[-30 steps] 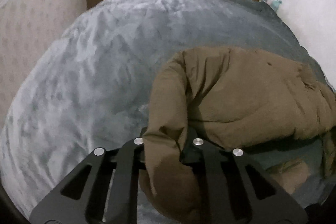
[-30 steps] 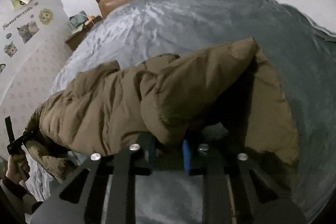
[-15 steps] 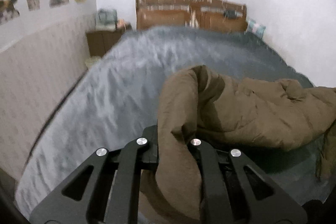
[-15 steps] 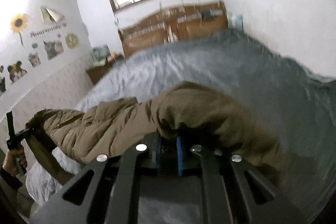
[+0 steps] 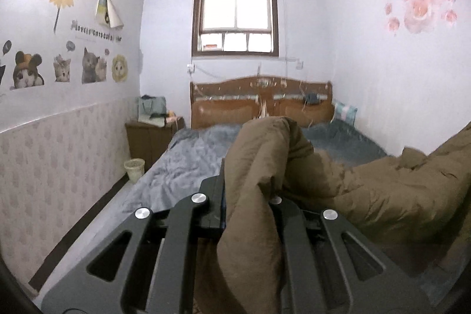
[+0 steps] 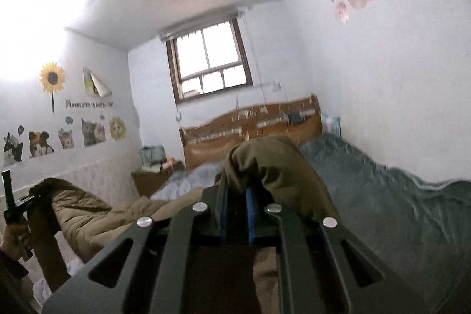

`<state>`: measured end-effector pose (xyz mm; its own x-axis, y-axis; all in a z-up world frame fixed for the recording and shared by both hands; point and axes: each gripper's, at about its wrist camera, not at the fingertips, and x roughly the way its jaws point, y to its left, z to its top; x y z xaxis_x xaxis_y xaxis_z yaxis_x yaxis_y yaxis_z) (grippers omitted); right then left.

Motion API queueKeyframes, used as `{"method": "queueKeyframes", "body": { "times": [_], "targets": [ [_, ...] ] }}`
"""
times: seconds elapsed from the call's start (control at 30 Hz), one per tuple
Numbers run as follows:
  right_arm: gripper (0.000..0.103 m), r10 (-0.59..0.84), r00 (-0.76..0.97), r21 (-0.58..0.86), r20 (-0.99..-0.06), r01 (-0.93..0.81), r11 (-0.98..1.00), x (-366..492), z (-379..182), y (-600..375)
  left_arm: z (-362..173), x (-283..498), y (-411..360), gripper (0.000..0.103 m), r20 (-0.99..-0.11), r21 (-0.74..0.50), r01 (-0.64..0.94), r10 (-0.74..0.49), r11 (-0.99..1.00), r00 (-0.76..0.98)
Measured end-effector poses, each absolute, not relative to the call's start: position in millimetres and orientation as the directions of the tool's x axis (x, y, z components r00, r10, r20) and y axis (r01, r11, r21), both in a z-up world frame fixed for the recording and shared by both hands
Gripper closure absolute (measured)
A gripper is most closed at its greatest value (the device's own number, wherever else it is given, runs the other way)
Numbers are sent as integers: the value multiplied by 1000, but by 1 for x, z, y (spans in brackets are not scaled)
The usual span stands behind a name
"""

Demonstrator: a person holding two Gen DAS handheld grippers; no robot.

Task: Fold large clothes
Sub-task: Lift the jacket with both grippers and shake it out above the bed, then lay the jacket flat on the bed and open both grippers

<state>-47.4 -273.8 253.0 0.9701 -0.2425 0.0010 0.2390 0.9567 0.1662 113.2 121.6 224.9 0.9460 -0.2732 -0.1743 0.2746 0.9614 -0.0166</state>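
Brown coat [image 5: 368, 190] clamped by jaws of left gripper [image 5: 250, 196] and right gripper [image 6: 235, 193]; grey bed [image 5: 188, 161] beyond.

We see a bed [image 5: 188, 167] filling most of the room, its wooden headboard [image 5: 235, 105] against the far wall under the window. A grey-blue blanket [image 5: 182, 164] covers it from headboard to foot, rumpled into soft creases. A striped pillow [image 5: 344, 111] sits at the far right corner, propped by the wall. The brown coat [image 5: 382, 190] hangs mostly above the blanket (whether its lower part touches the bed we cannot tell). From the right wrist view the blanket [image 6: 382, 196] runs along the right-hand wall, and the coat [image 6: 97, 214] sags across the bed's near end.
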Motion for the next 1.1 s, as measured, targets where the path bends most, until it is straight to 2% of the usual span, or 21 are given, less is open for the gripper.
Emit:
{"method": "queueKeyframes", "body": {
  "times": [0.07,0.17,0.33,0.47,0.53,0.6,0.63,0.67,0.7,0.73,0.77,0.8,0.9,1.1],
  "targets": [
    [94,-254,967,157,-2,252,955,-39,262,-276,231,114,124,95,-170,-8,272,-269,962,948],
    [94,-248,967,182,-67,256,949,-7,259,-293,216,149,111,95,-225,-4,261,-255,965,940],
    [94,-256,942,177,-217,296,939,70,220,-314,157,240,74,95,-366,24,233,-208,972,907],
    [94,-269,916,147,-298,322,935,126,180,-324,117,276,60,94,-380,78,205,-161,976,911],
    [93,-281,889,131,-362,347,929,145,149,-329,94,292,57,92,-416,52,193,-155,980,896],
    [82,-261,848,161,-461,370,915,161,114,-340,66,306,55,84,-476,24,186,-152,982,866],
    [54,-248,821,169,-514,381,909,167,93,-346,46,313,53,63,-514,44,173,-126,984,848],
    [23,-260,803,159,-536,398,903,168,79,-349,33,317,53,34,-544,66,163,-102,984,833],
    [18,-284,788,141,-546,421,896,166,66,-351,23,316,54,29,-555,84,154,-82,985,828],
    [18,-301,778,126,-551,434,892,161,54,-353,13,310,56,28,-542,104,150,-70,983,837],
    [18,-302,764,117,-571,439,891,156,41,-354,7,305,58,19,-540,122,156,-66,980,839],
    [18,-302,752,113,-586,444,889,149,31,-356,1,302,59,14,-546,133,163,-65,978,835],
    [18,-286,742,114,-607,437,892,125,7,-351,-6,276,66,12,-539,158,172,-61,972,840],
    [17,-212,680,118,-702,404,907,82,-49,-330,-28,208,44,9,-612,136,335,-187,933,769]
  ]
}}
